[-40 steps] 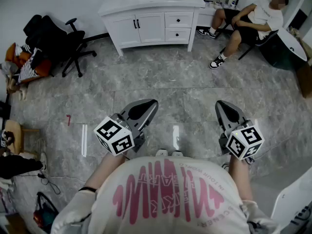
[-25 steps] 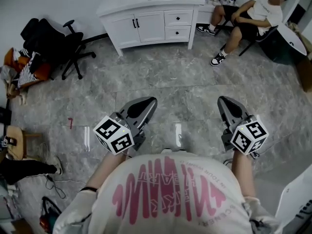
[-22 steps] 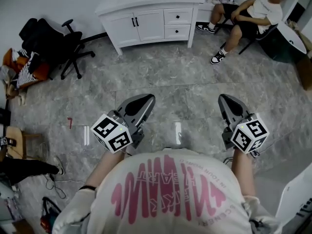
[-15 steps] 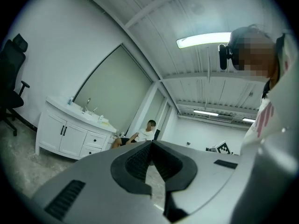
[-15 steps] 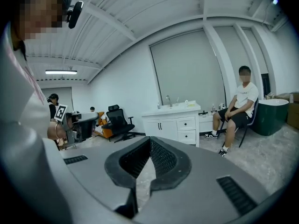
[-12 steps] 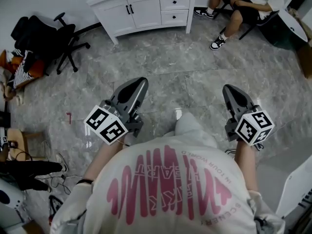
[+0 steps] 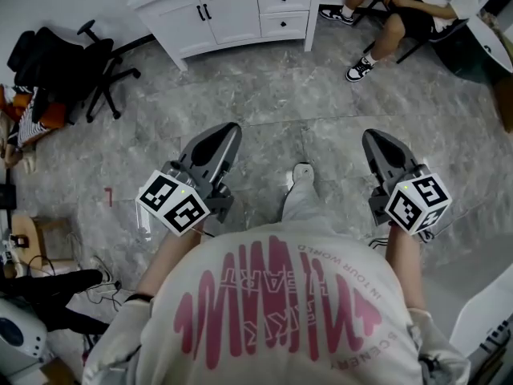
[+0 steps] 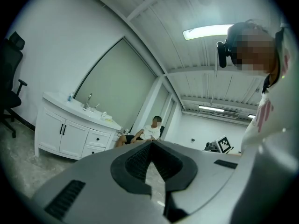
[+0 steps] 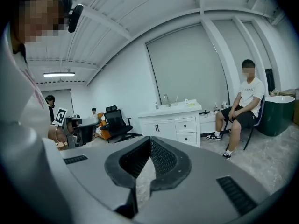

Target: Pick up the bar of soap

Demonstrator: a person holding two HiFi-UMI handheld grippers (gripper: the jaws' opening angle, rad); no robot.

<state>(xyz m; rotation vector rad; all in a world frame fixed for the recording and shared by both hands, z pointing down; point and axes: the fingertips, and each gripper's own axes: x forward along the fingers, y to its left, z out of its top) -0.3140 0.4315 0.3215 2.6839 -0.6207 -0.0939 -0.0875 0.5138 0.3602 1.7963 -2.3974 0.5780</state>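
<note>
Both grippers are clenched on nothing: the left gripper (image 7: 227, 131) and the right gripper (image 7: 373, 138) each have their tips pressed together, with only floor showing through the gap behind them. Since a second or so ago the white vanity (image 7: 232, 13) has slid up to the top edge of the head view, its counter now cut off there. Our shoe (image 7: 302, 171) has also come into sight between the two grippers. From this we judge that we are walking toward the vanity with both grippers carried ahead, and that the pick-up itself has not yet begun. The bar of soap (image 8: 108, 120) we take to be the small yellowish thing on the right end of the counter, seen far off in both gripper views; it is too small to be sure of. The rest of the approach and the opening of a gripper remain to be done. For room, going from the left: the black office chair (image 7: 68, 58) and a heap of clutter (image 7: 32, 119) stand at the left side, well apart from our line. The grey tiled floor (image 7: 272, 107) between us and the vanity lies bare. On the right a seated person (image 7: 401, 6) sits with legs stretched out just beside the vanity's right corner, near the end where the soap seems to lie. We would therefore come in square to the front and keep the right gripper away from those legs.
</note>
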